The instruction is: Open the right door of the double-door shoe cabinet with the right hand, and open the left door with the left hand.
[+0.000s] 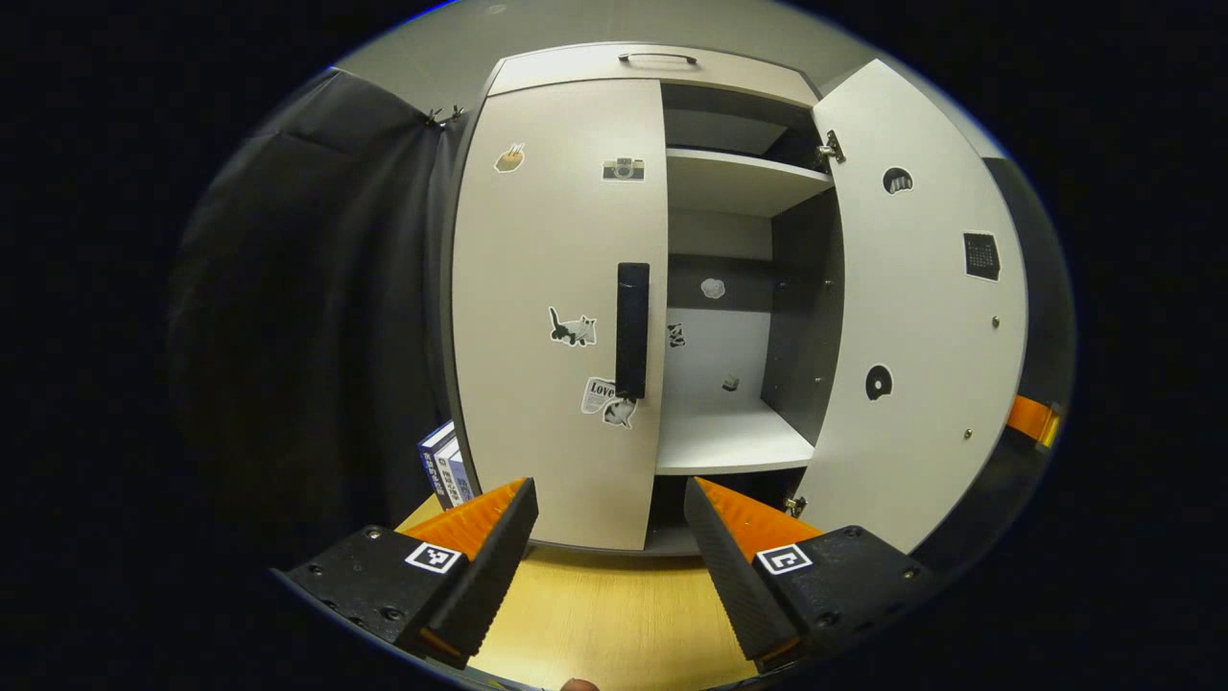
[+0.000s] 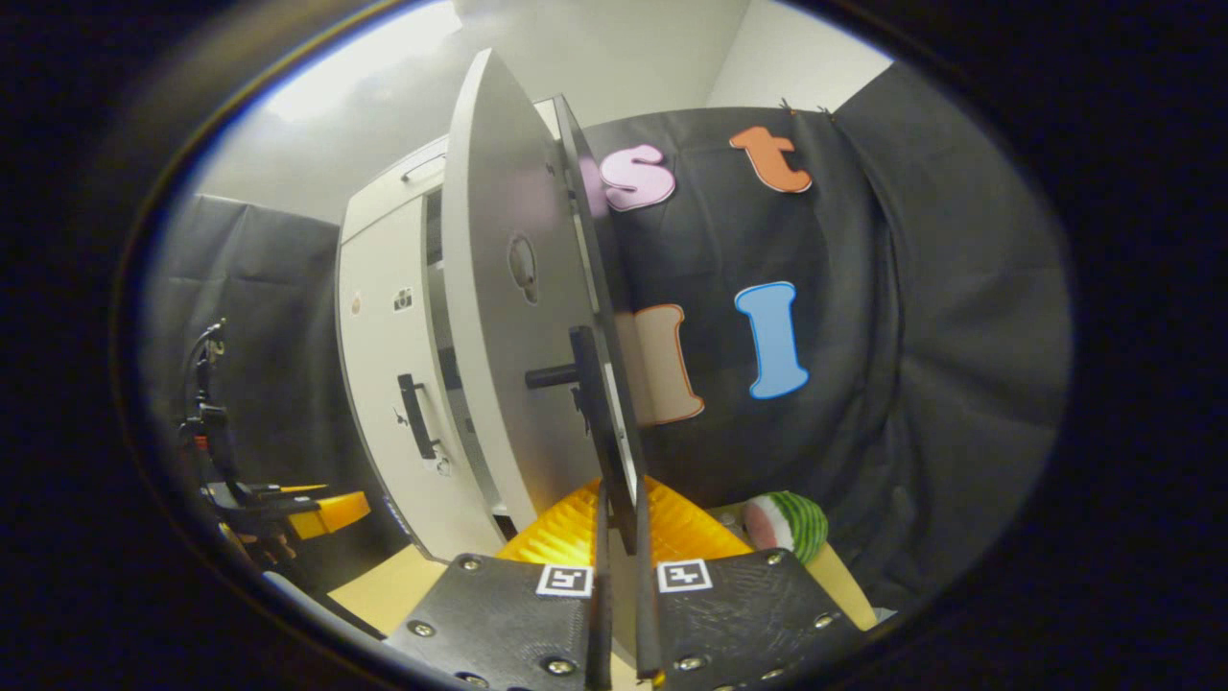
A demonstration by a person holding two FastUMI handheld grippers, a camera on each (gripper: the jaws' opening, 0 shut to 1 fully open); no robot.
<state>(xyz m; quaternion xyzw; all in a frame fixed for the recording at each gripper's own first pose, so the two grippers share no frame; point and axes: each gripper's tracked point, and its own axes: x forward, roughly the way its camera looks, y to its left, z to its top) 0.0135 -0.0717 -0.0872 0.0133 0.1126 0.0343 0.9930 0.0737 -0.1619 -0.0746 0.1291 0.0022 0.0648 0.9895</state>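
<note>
Landmark is the shoe cabinet (image 1: 595, 72), standing at the back edge of the wooden table (image 1: 604, 614). Far left of it, in the right gripper view, the left gripper (image 2: 321, 513) hangs off the cabinet front; in its own view its fingers (image 1: 489, 523) are spread wide, gripping nothing, lined up below the left door (image 1: 547, 288), which is shut. That door's black bar handle (image 1: 632, 331) runs vertically along the inner edge, mid-height: the obvious grab point, since pinching across the bar and pulling out gives the longest lever from the hinges. Judgement: rigid flat panel, light, swings on hinges, smooth face too slippery to pull on directly. Right of centre, the right door (image 1: 921, 317) is swung wide open, shelves exposed. The right gripper (image 2: 619, 537) sits at that door's free edge, fingers nearly together around the right door's handle (image 2: 585, 384); whether both pads press on it, cannot tell.
</note>
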